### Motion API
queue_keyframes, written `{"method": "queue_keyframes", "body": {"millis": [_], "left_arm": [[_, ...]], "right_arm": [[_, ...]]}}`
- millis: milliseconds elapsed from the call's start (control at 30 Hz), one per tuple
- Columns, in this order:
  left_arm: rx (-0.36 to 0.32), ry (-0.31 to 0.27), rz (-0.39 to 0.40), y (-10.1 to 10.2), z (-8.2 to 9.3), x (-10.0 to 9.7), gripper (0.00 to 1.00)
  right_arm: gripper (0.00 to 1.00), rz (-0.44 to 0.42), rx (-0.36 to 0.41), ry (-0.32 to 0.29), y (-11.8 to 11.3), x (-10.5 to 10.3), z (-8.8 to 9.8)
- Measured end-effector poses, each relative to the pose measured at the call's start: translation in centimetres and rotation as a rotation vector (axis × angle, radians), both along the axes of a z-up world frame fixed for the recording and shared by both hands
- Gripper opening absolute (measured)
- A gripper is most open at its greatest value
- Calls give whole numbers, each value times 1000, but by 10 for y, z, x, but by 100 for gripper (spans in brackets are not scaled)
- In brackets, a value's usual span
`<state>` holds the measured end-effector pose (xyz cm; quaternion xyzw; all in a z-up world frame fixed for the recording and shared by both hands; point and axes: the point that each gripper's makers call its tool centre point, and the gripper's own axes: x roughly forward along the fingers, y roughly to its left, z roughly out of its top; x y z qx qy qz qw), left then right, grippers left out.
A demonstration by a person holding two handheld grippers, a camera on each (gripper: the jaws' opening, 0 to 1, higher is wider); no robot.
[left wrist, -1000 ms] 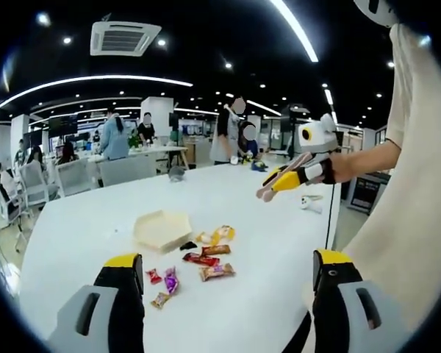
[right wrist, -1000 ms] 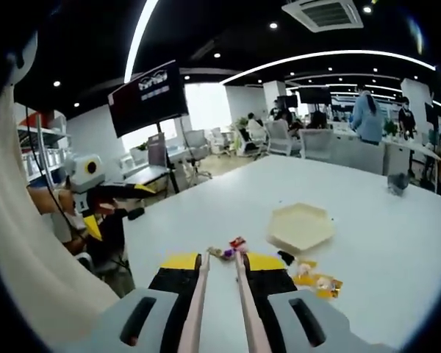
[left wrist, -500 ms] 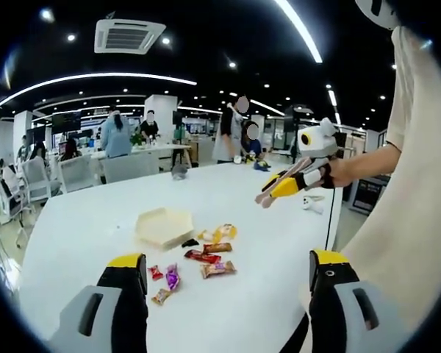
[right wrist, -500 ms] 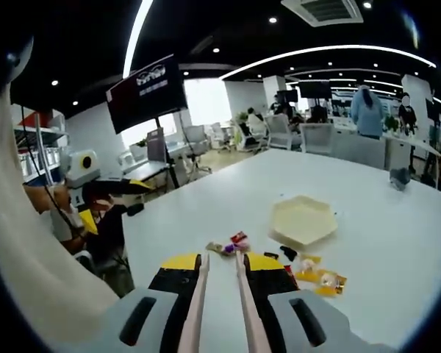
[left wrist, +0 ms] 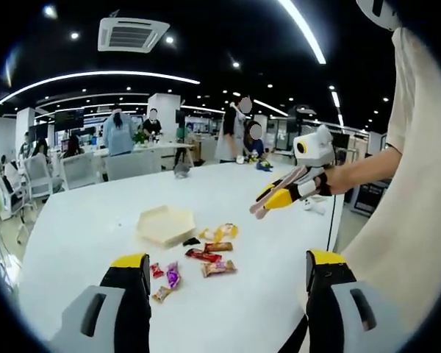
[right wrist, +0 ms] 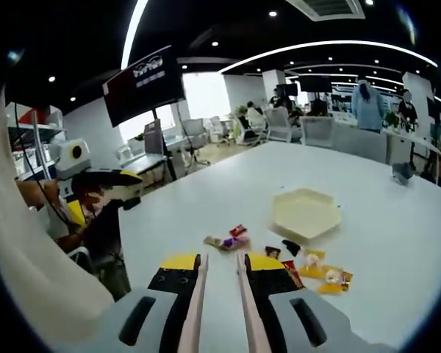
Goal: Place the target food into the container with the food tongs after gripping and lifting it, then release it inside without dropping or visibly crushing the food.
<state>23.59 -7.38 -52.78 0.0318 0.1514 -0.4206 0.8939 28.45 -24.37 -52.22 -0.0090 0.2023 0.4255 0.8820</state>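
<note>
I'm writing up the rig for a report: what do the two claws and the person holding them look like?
The left claw has grey bodies and black jaws capped in yellow. The right claw, also grey, black and yellow, carries thin pale pink tongs. The person wears a cream short-sleeved top; a thin dark cable hangs below the hand.

Both views are evenly and brightly lit from above by long curved ceiling light strips and small recessed spots set in a dark ceiling, so the white table reads bright with only faint, soft shadows under the wrapped snacks. The fisheye bends straight lines strongly toward the edges. Distant people and desks are soft and low in detail, and the window in the right gripper view is blown out.
</note>
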Motion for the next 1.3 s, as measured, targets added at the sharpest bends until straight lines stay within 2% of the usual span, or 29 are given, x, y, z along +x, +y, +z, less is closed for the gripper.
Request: {"method": "queue_keyframes", "body": {"millis": [133, 267, 533, 600, 767, 833, 967, 1300], "left_arm": [[-8, 7, 13, 3, 0, -1, 89], [-6, 17, 23, 6, -1, -1, 90], [-4, 28, 43, 9, -3, -2, 89], [-8, 29, 50, 12, -3, -2, 89], [-7, 39, 44, 8, -5, -8, 89], [-5, 39, 45, 8, -5, -9, 89], [-4, 48, 59, 12, -7, -9, 88], [-9, 60, 77, 17, -10, -6, 88]], "right_arm": [[23, -5, 8, 42, 5, 0, -10], [23, 4, -24, 26, 8, 3, -15], [23, 7, -43, 50, 18, 11, -36], [23, 7, -71, 67, 21, 12, -49], [23, 36, -209, 116, 19, 18, -90], [23, 48, -227, 116, 20, 19, -93], [23, 102, -321, 98, 28, 26, -108], [24, 156, -398, 104, 41, 34, -129]]}}
